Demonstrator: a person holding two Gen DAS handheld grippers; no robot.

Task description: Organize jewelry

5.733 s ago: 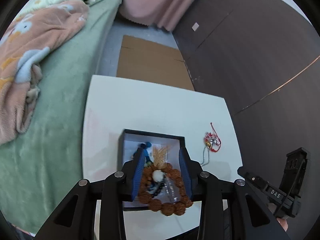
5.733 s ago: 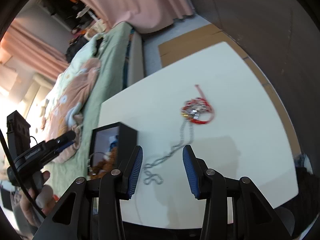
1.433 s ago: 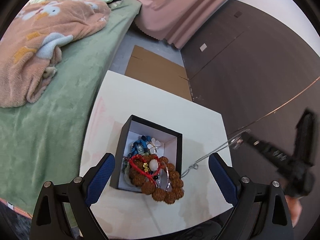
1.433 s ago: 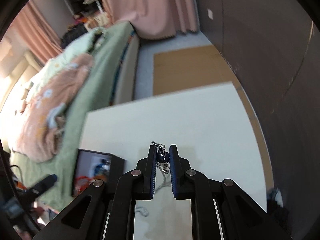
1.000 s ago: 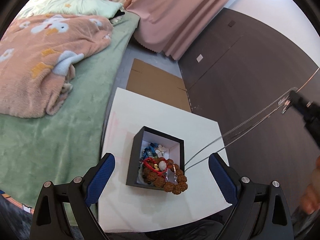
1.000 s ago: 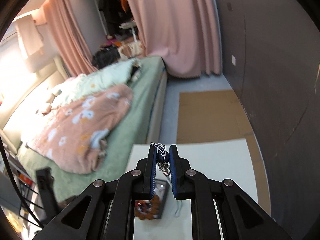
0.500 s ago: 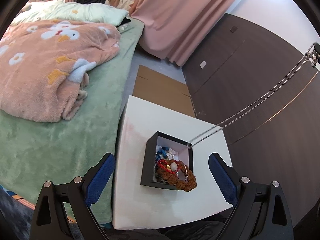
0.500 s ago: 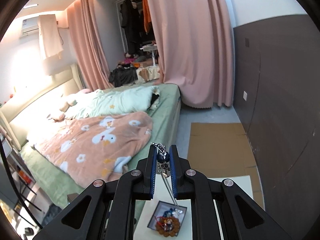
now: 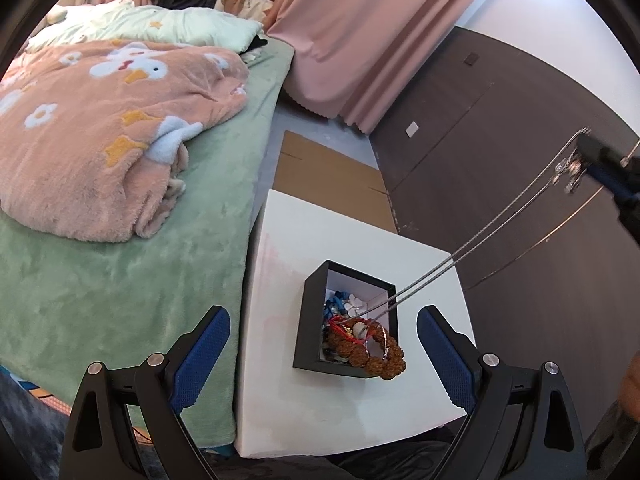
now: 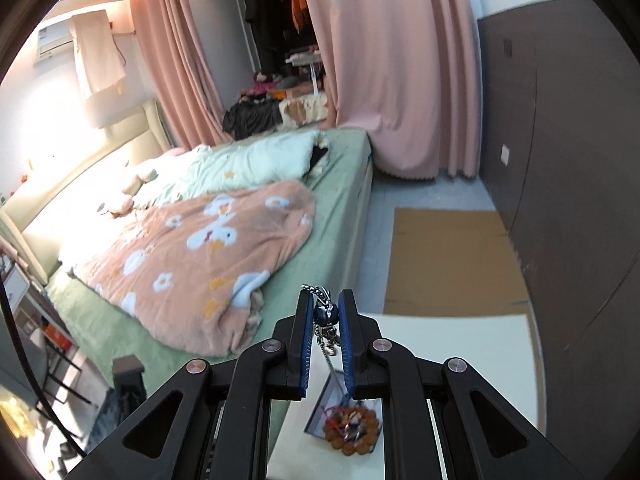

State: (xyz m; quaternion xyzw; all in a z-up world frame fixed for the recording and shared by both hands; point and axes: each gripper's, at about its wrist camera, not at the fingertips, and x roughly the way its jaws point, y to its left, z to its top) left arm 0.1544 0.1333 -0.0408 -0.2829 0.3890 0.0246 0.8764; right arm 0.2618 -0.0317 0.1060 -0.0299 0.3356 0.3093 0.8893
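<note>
Up close beside the big green bed (image 9: 120,272) with its pink blanket (image 9: 92,136) stands a white table (image 9: 320,392), and on it sits a black box (image 9: 310,336) full of jewelry, with a brown bead bracelet (image 9: 380,360) hanging over its near edge. Next, the left gripper (image 9: 322,356) is held above the table with its blue fingers wide apart and nothing in them, while the right gripper (image 10: 325,316) is squeezed tight on the top of a silver chain necklace (image 9: 480,240), high over the box, so the chain runs down with its bottom end inside the box.
</note>
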